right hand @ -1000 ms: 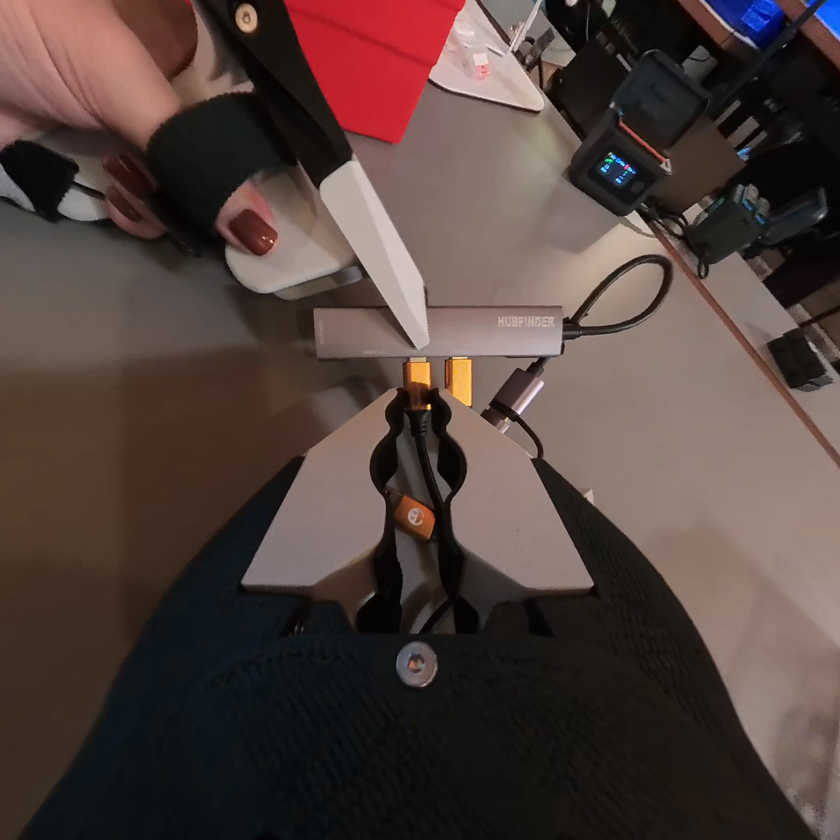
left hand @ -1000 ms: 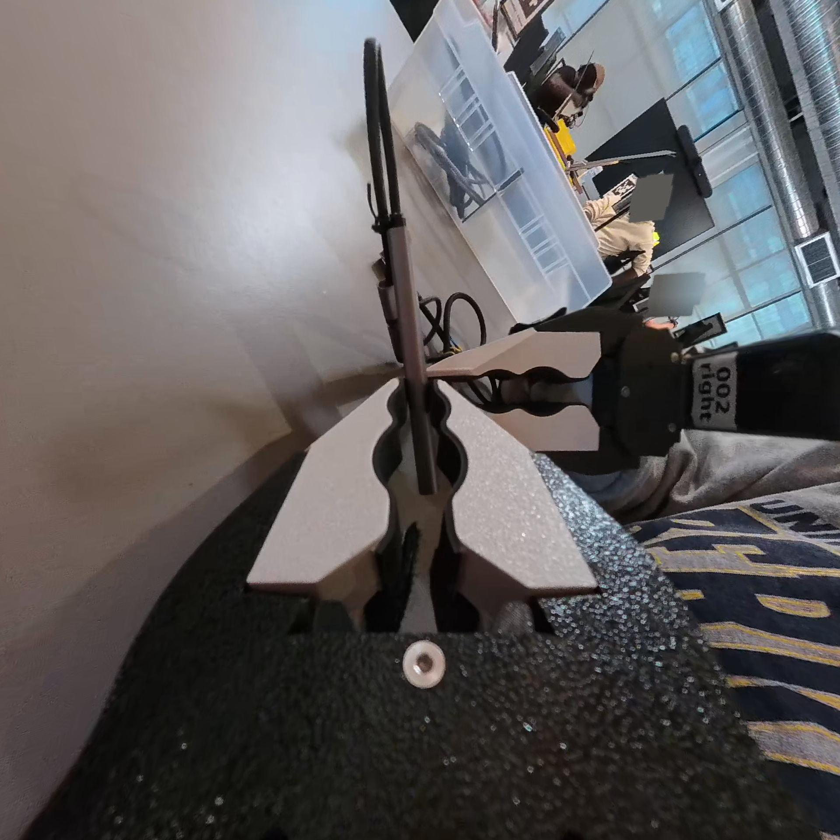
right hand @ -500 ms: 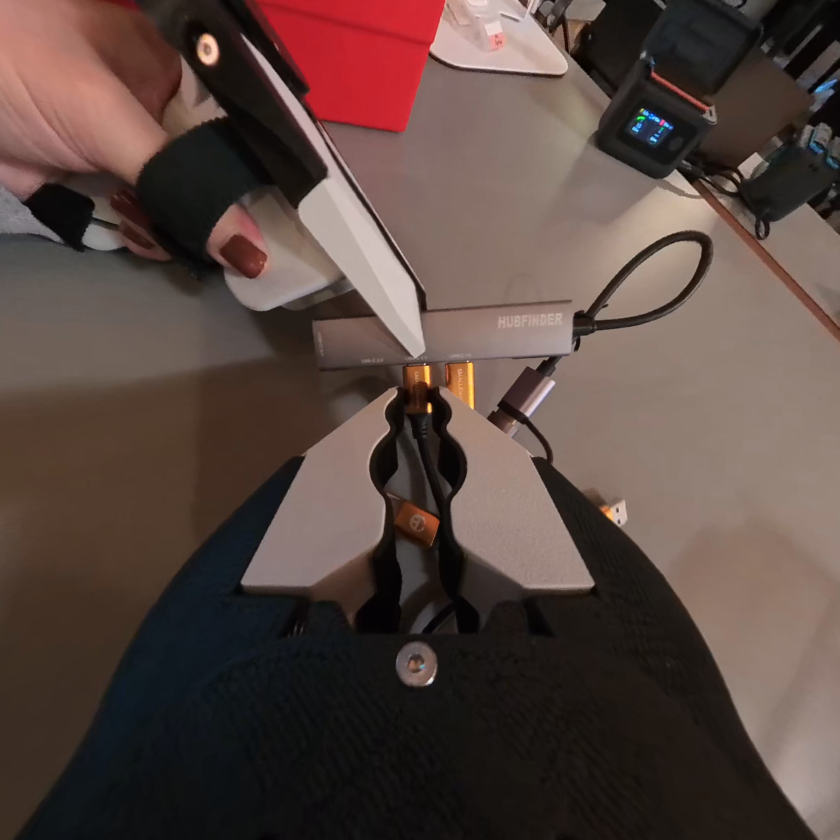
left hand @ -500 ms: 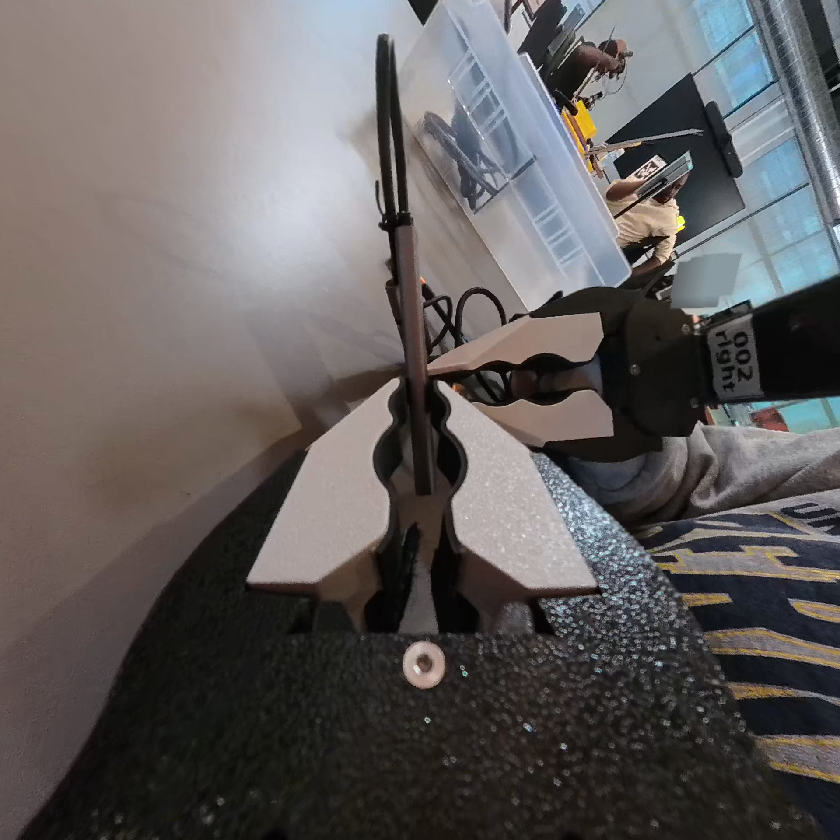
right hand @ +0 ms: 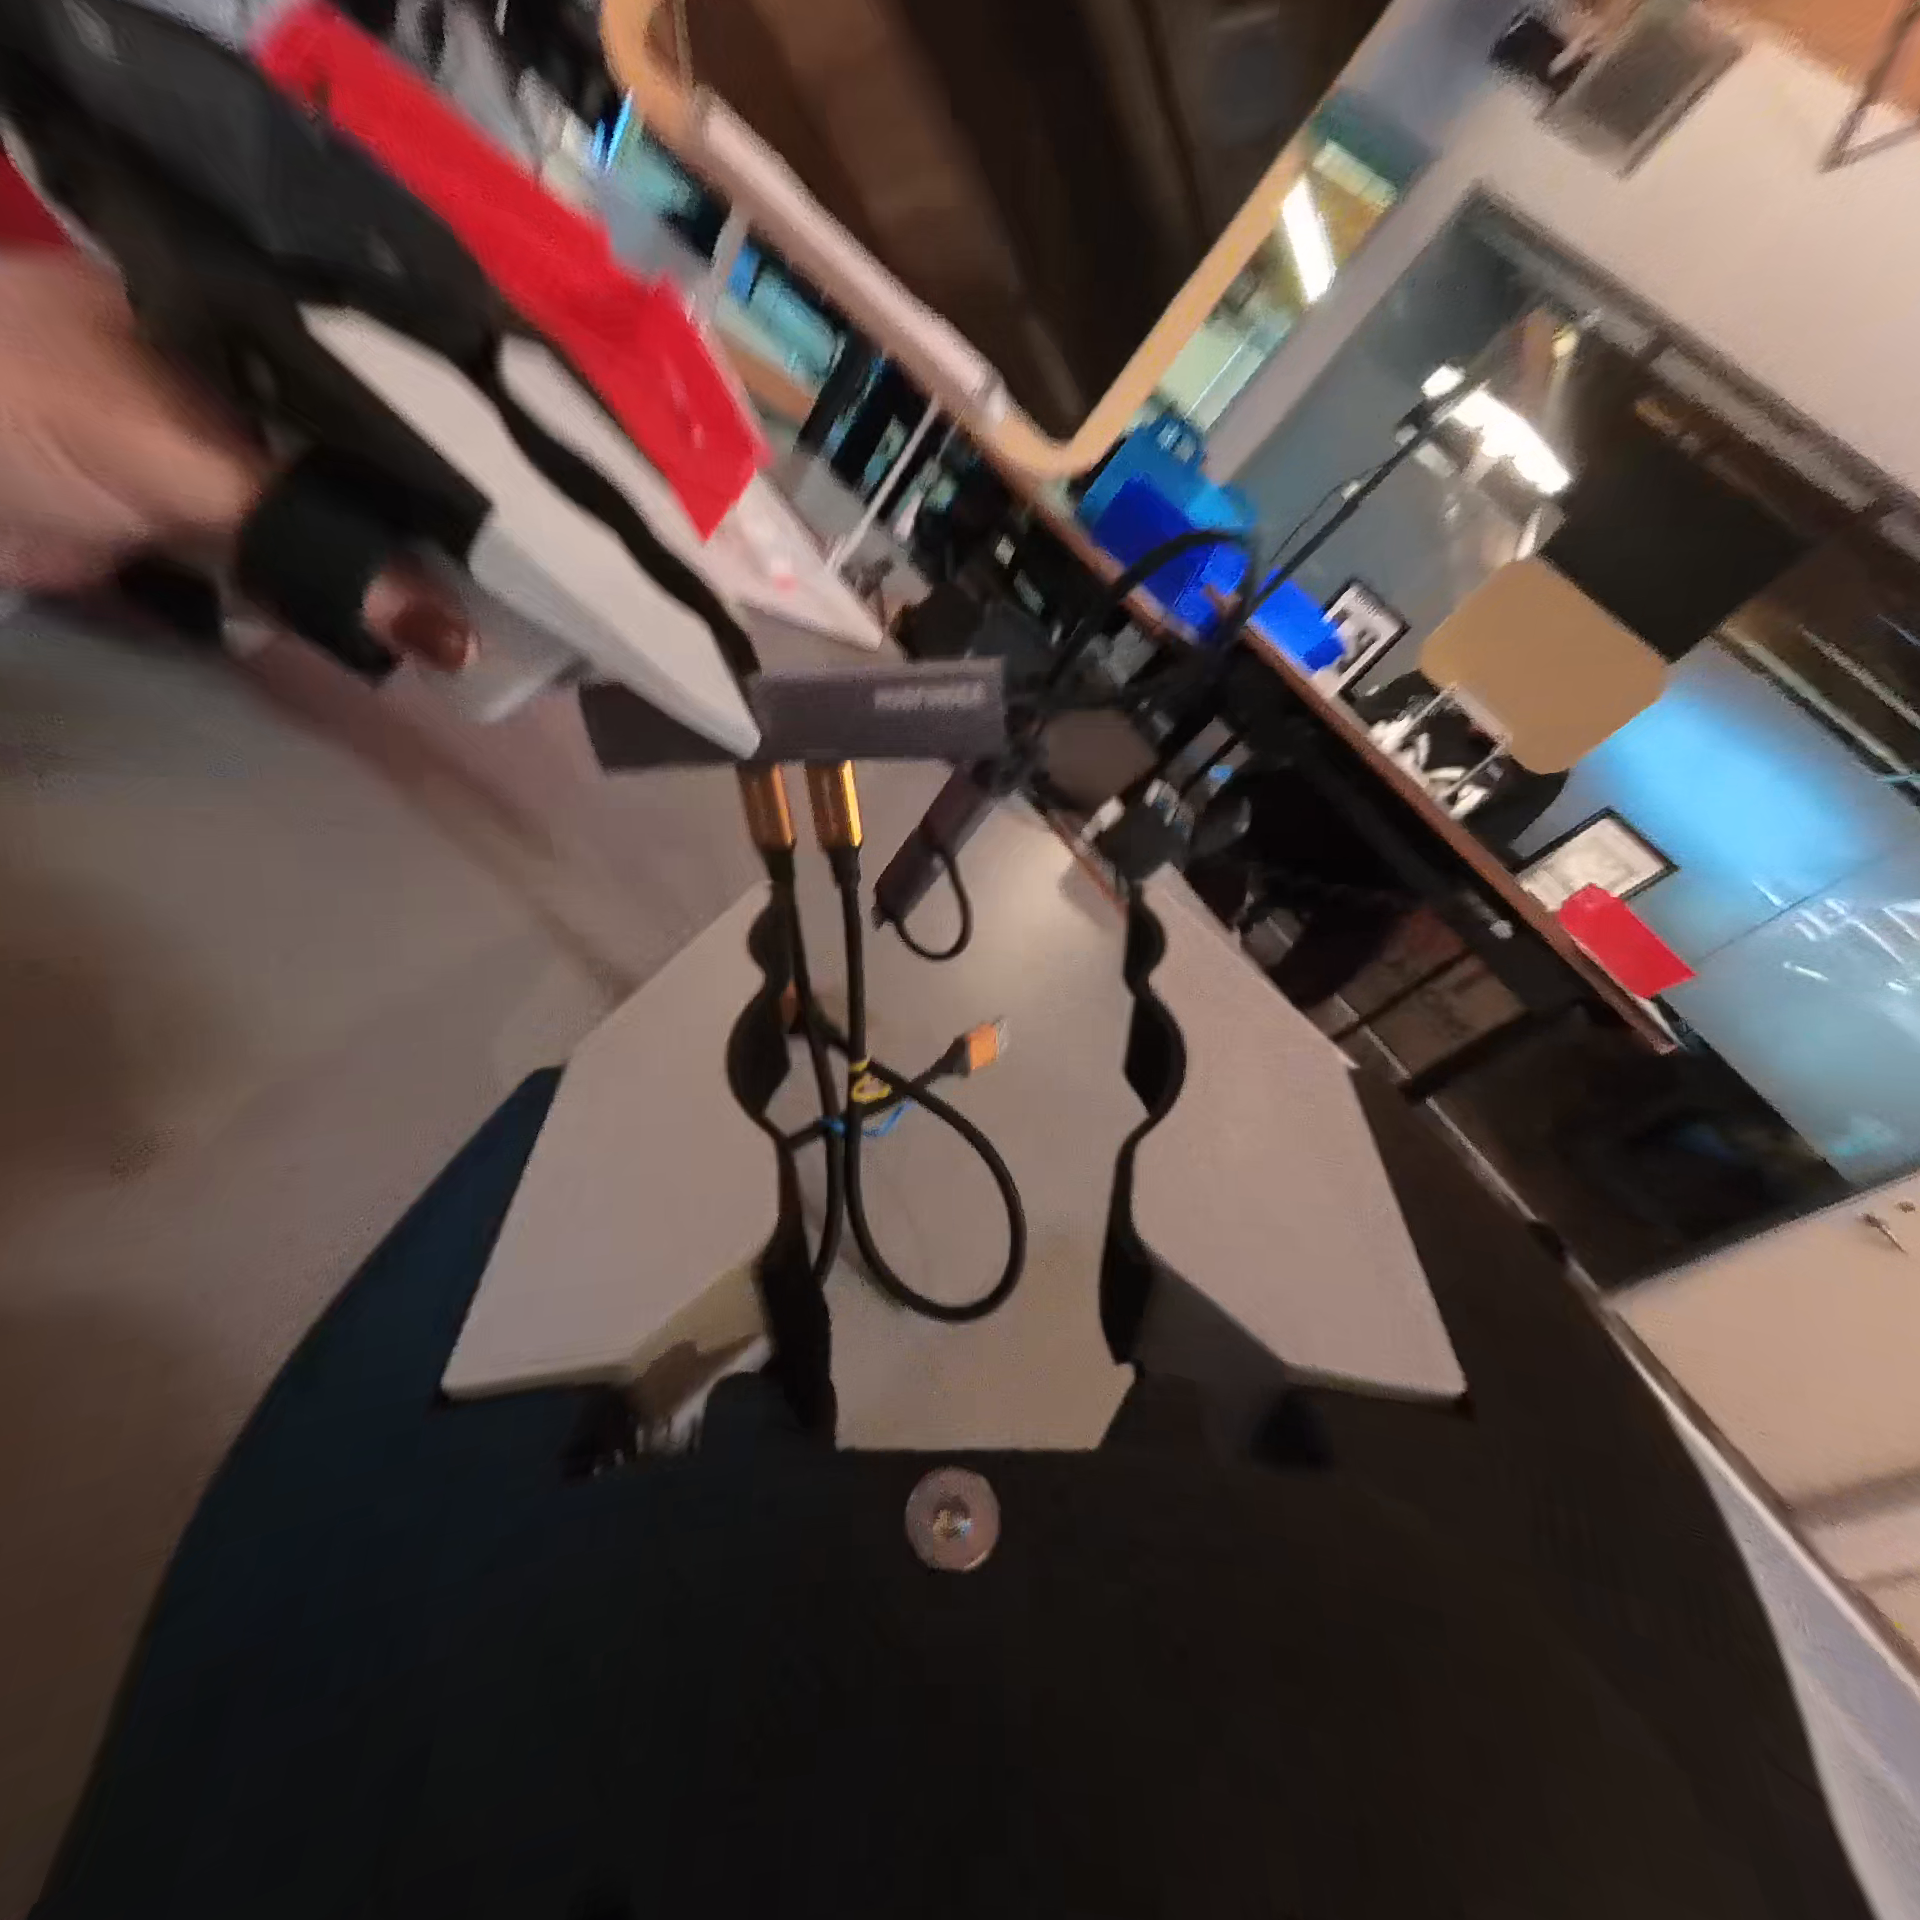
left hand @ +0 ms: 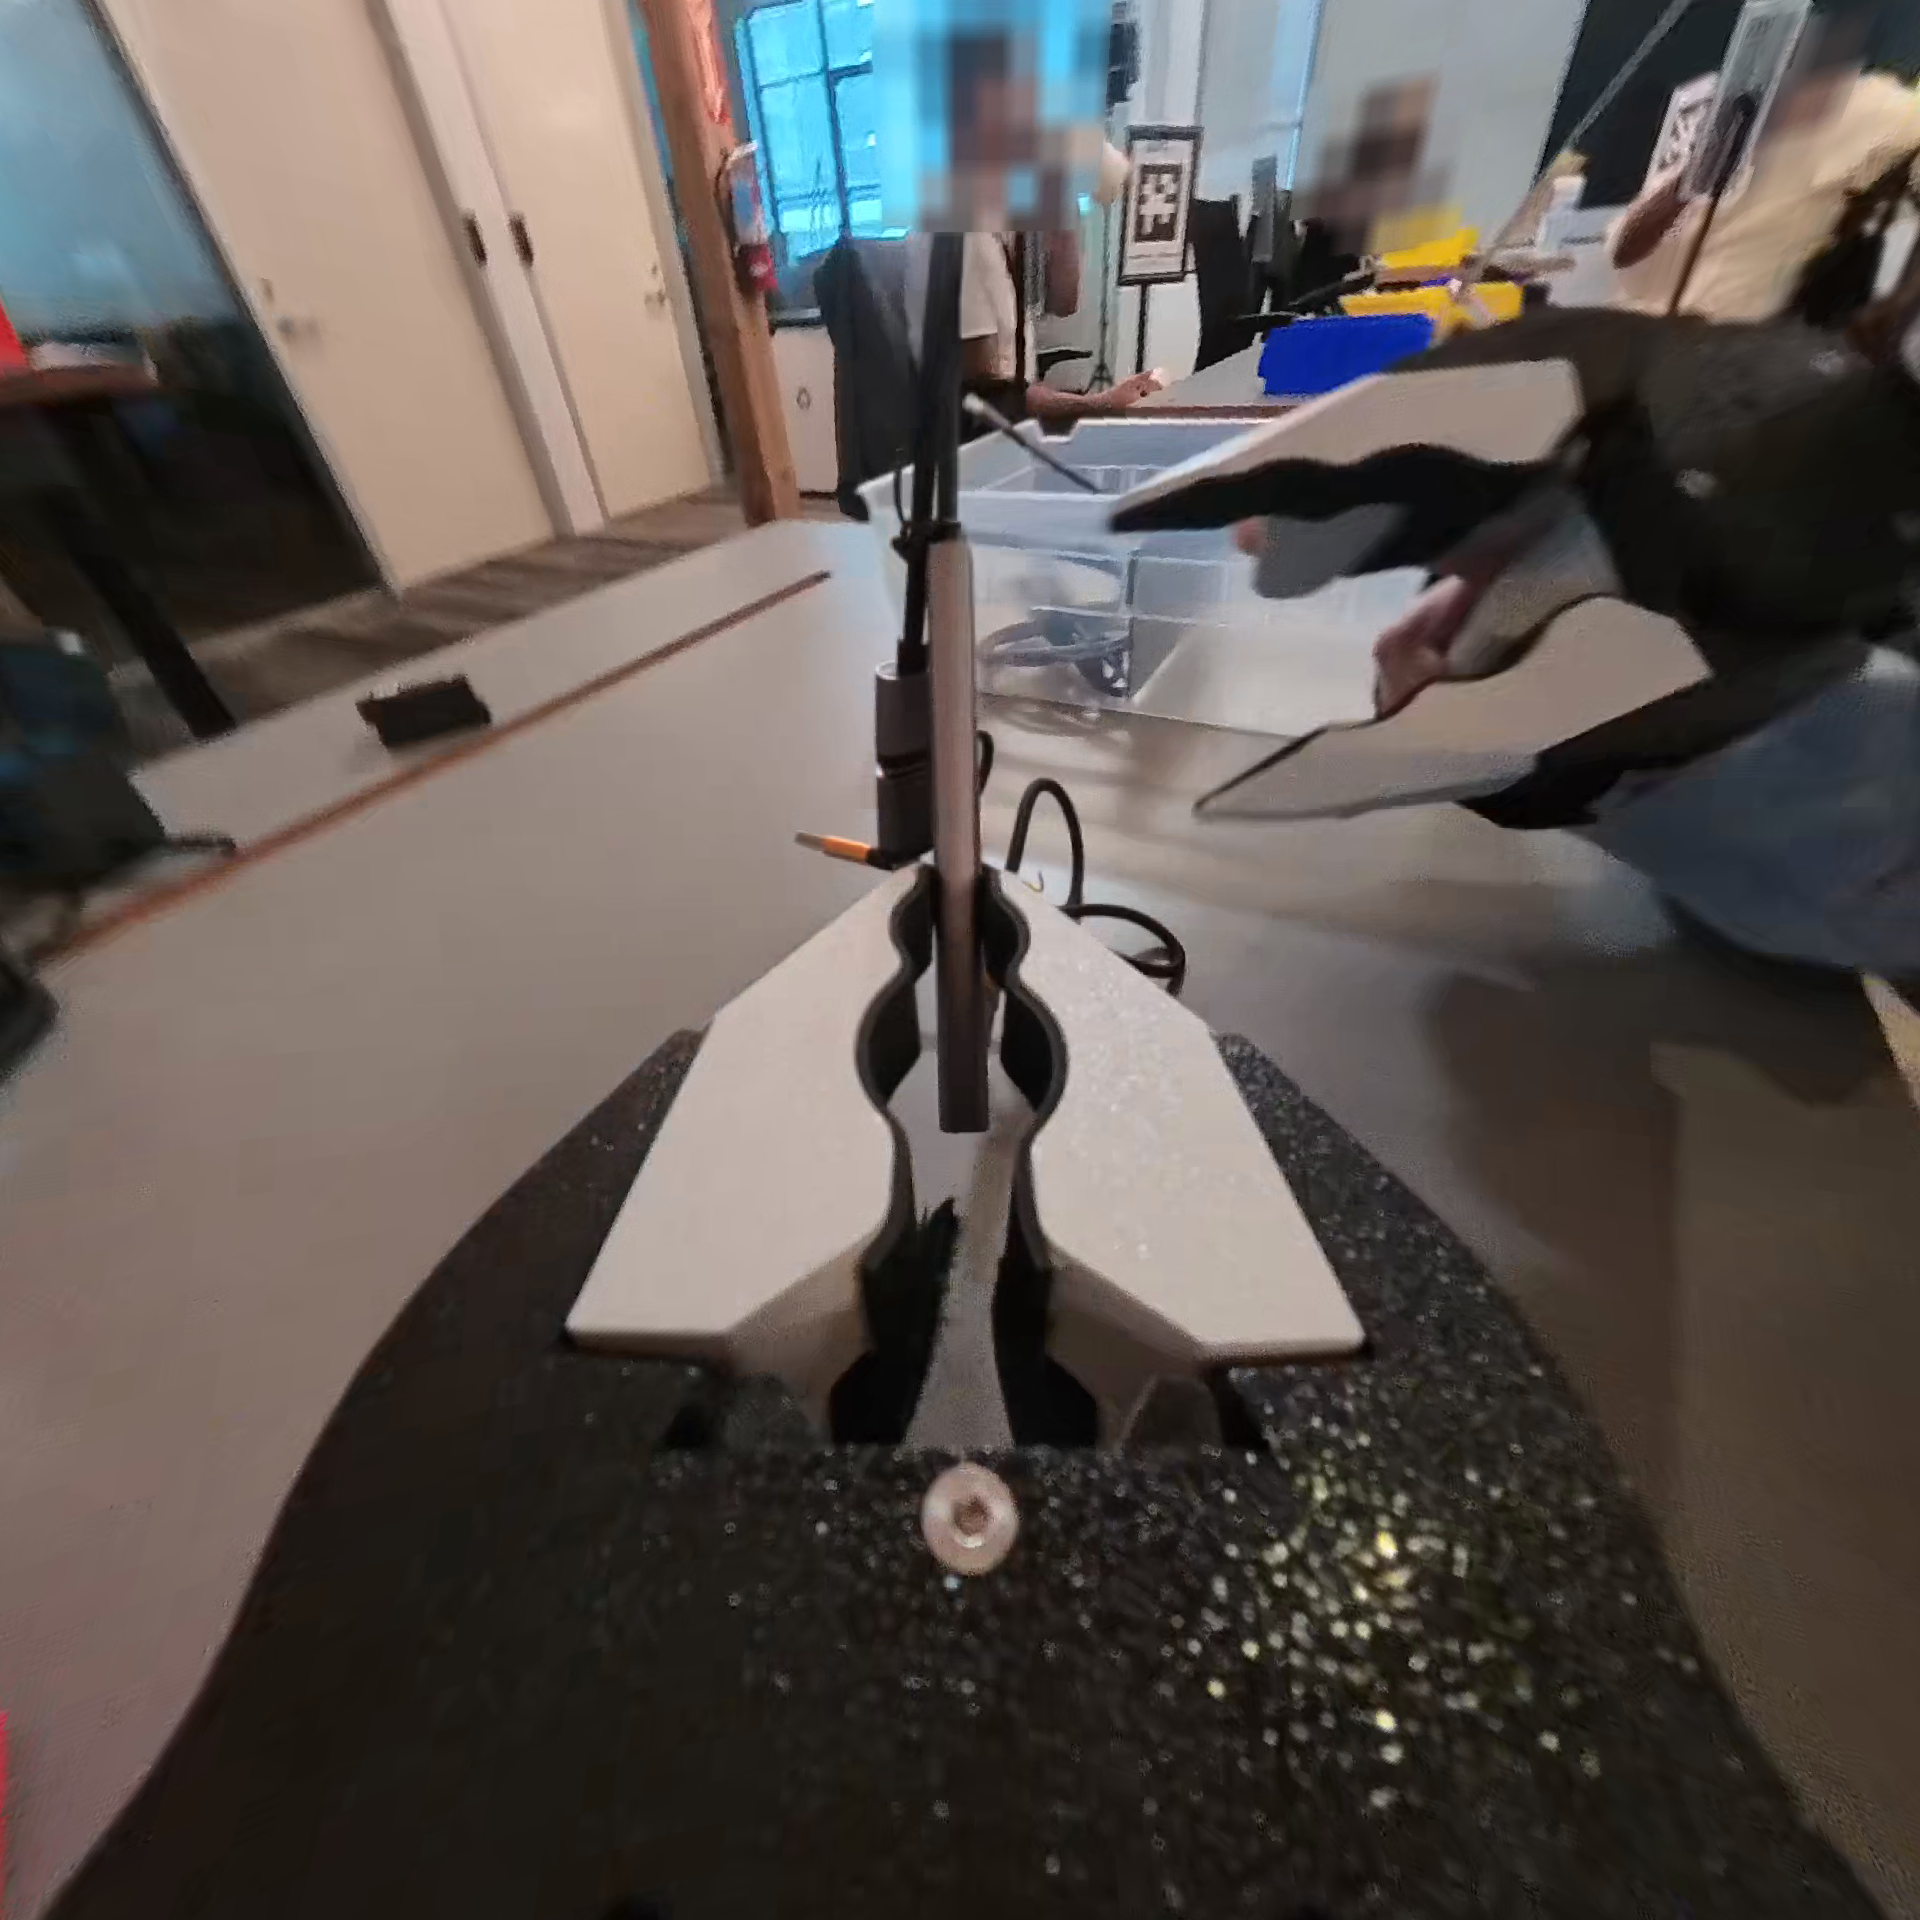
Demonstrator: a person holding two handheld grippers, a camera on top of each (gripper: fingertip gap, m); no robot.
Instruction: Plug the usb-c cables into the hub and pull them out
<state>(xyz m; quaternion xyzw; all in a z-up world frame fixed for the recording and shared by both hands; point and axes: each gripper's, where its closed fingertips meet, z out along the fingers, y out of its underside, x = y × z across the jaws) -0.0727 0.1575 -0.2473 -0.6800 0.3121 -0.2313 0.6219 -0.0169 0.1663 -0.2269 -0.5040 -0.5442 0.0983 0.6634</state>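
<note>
My left gripper point(left hand: 956, 914) is shut on the thin grey hub point(left hand: 954, 790), seen edge-on and standing up between the fingers. In the right wrist view the hub point(right hand: 883, 701) is held above the table by the left gripper point(right hand: 727, 707). Two orange USB-C plugs point(right hand: 767, 810) point(right hand: 836, 805) sit in the hub's lower edge, and their black cables point(right hand: 935, 1195) hang in a loop to the table. My right gripper point(right hand: 951, 904) is open and empty just below the plugs, with the cables between its fingers. It also shows open in the left wrist view point(left hand: 1158, 657).
The hub's own cable ends in a grey plug point(right hand: 925, 852). A loose orange connector point(right hand: 977, 1044) lies on the grey table point(left hand: 520, 987). A clear plastic bin point(left hand: 1091, 582) stands behind. A small black object point(left hand: 421, 712) lies at the far left. People sit in the background.
My right gripper has let go of the left orange plug's cable, opened and drawn back. The left gripper has lifted the hub, with both plugs still in it. Both views have swung.
</note>
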